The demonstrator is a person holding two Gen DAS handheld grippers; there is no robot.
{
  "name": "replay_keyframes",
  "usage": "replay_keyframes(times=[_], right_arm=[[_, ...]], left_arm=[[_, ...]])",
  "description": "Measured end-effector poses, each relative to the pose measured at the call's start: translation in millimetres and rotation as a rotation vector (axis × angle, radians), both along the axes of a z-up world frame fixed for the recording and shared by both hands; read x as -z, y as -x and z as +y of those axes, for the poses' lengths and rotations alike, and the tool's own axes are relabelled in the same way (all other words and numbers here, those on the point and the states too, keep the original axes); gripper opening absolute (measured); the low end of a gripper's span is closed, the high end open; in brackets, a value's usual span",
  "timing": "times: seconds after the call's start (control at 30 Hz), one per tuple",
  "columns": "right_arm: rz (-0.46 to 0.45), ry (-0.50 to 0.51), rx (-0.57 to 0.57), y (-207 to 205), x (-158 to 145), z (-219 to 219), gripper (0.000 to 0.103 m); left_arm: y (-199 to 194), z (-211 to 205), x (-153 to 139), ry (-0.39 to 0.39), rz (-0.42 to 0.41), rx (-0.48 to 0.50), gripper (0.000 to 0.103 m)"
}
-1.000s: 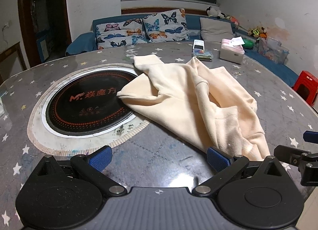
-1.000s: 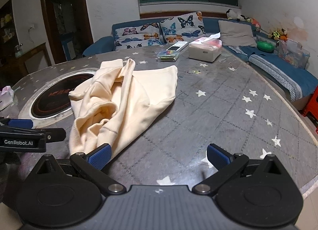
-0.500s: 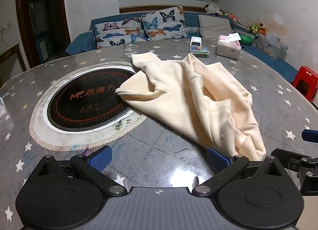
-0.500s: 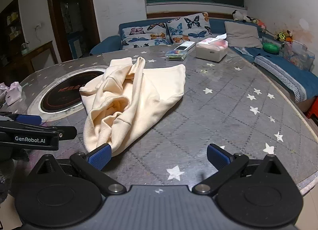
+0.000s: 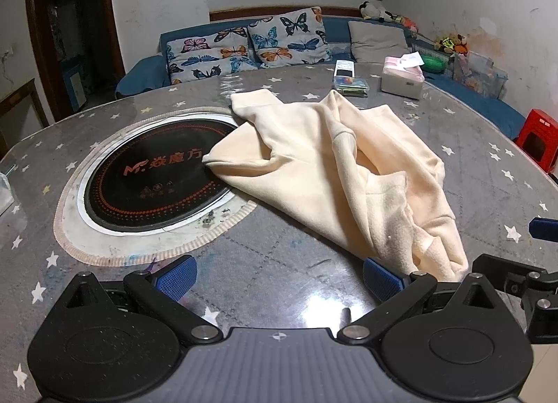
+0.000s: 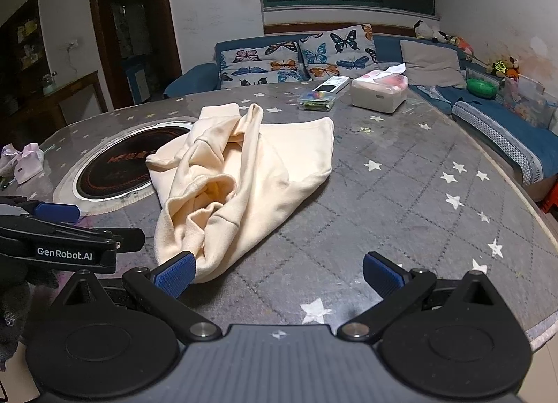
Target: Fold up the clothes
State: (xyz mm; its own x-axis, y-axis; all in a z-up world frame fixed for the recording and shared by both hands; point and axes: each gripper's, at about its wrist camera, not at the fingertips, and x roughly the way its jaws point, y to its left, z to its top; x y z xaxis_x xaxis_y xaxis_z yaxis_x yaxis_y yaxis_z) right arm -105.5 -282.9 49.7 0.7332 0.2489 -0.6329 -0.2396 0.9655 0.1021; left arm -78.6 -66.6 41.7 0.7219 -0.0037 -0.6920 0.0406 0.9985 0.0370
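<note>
The crumpled cream fleece garment (image 5: 334, 166) lies on the star-patterned grey bench (image 6: 401, 200), its near hem just ahead of both grippers, left (image 5: 279, 275) and right (image 6: 279, 274), whose jaws stand released.

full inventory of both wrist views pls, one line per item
garment: 1, cream, crumpled mid-table, partly over cooktop
table: 1, grey with white stars
cooktop: 1, black round, set in table
tissue box: 1, white and pink, far side of table
clear box: 1, colourful contents, beside tissue box
butterfly cushions: 2, on blue sofa
red stool: 1, past the table's right edge
left hand-held gripper: open, empty
right hand-held gripper: open, empty
</note>
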Motion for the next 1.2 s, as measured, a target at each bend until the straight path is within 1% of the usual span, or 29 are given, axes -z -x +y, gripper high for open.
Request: replay_keyframes(times=[0.43, 0.63, 0.93, 1.2], right_arm=[[-0.014, -0.001, -0.022, -10, -5, 5, 0.103], [-0.023, 0.001, -0.031, -20, -8, 5, 0.102], [-0.027, -0.002, -0.049, -43, -13, 8, 0.095], [-0.037, -0.01, -0.06, -71, -19, 10, 0.09]], left_arm=[[-7, -1, -5, 0.005, -0.007, 0.007, 0.103], [-14, 1, -12, 0.012, -0.03, 0.007, 0.103], [-32, 0, -21, 0.034, -0.056, 0.033, 0.102], [-65, -3, -31, 0.095, -0.078, 0.073, 0.082]])
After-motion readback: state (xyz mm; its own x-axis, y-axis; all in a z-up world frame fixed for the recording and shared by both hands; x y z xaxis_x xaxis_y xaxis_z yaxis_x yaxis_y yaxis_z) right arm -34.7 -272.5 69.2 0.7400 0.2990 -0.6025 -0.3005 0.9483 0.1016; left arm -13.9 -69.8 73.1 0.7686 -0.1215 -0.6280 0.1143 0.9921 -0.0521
